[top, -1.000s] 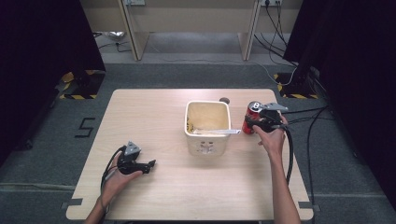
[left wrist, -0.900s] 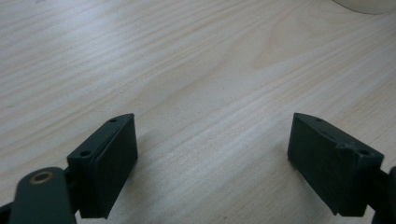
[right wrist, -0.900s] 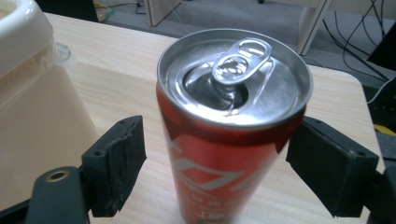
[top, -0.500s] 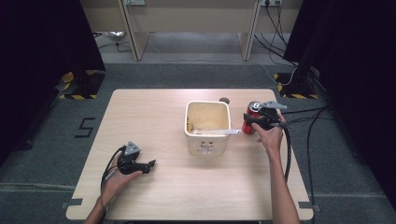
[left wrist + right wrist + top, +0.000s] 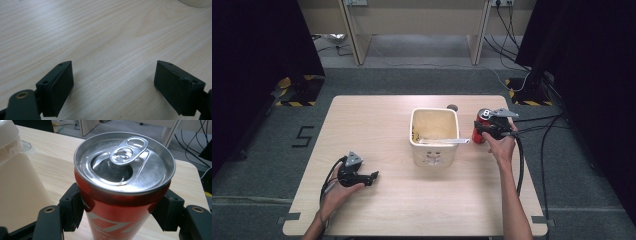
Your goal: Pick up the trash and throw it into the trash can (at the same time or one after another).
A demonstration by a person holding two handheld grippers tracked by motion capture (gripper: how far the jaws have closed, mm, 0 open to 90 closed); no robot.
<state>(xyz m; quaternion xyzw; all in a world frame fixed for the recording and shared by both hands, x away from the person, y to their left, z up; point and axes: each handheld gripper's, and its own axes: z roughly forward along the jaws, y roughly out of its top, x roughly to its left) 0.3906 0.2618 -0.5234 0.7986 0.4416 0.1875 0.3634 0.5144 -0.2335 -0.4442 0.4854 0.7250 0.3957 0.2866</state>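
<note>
Nearest me, at the front left of the wooden table, my left gripper rests low in the left hand, forearm coming in from the bottom edge, jaws pointing right toward the middle. In the left gripper view the two black jaws stand wide apart over bare wood grain, nothing between them, and a sliver of pale tub is cut off at the top right corner.

Farther in, a cream plastic tub stands upright at mid-table with a flat pale strip lying across its rim, one end jutting right. It stands between my two grippers. What lies inside the tub I cannot make out. A small dark round thing sits just behind it, too small to tell.

Just right of the tub, the right hand reaches forward on an extended arm, holding my right gripper level, aimed left. Its jaws have just been closing and now sit on both sides of an upright red drink can, pads against its wall. The can's tab is up and the mouth open; its lower half is cut off in the right gripper view.

Beyond the table, desk legs, cables and dark curtains fade out.
</note>
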